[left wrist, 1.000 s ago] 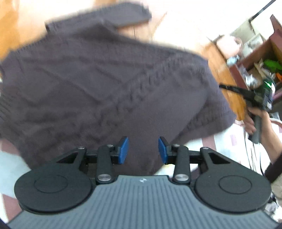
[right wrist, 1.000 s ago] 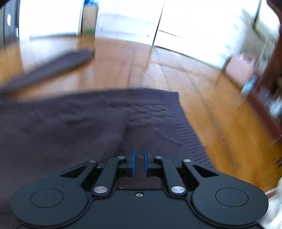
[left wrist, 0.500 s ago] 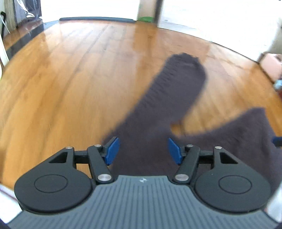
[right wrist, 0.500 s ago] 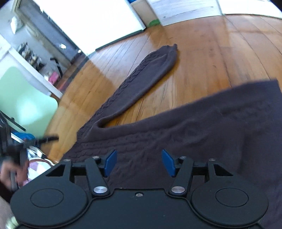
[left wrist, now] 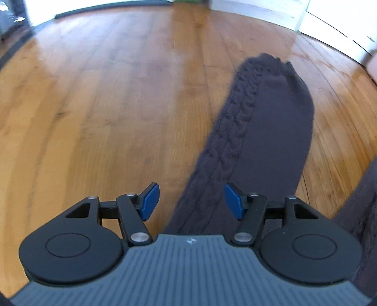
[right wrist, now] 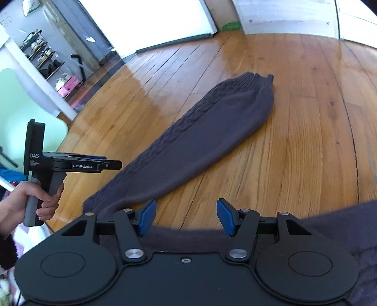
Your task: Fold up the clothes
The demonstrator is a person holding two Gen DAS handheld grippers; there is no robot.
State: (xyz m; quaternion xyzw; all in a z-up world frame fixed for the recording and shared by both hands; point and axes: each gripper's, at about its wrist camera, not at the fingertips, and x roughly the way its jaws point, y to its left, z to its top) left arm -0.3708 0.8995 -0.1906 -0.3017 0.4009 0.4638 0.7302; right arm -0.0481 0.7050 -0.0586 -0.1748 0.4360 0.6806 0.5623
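Inspector A: Dark knit sweater [right wrist: 341, 226] is lying on the wooden floor [left wrist: 94, 106]; its sleeve [left wrist: 259, 131] is stretching outward, unfolded.

Inspector B: Left gripper [left wrist: 191, 202] and right gripper [right wrist: 186, 217] are both gaping wide, holding nothing. Likely next: pinching the cuff [right wrist: 252, 78], folding inward.

A glossy wooden floor [right wrist: 294, 122] of honey-coloured planks fills both views, with bright glare across its far part. At its far edge runs a dark baseboard strip [right wrist: 174, 42] under a bright white wall or door panel [right wrist: 146, 21], with something small and green [right wrist: 232, 25] beside it. At the left edge stand a pale green chair [right wrist: 21, 113], a white post [right wrist: 35, 75], and a wire shelf rack [right wrist: 44, 56] holding blurred items, with a pink box [right wrist: 69, 84] below.
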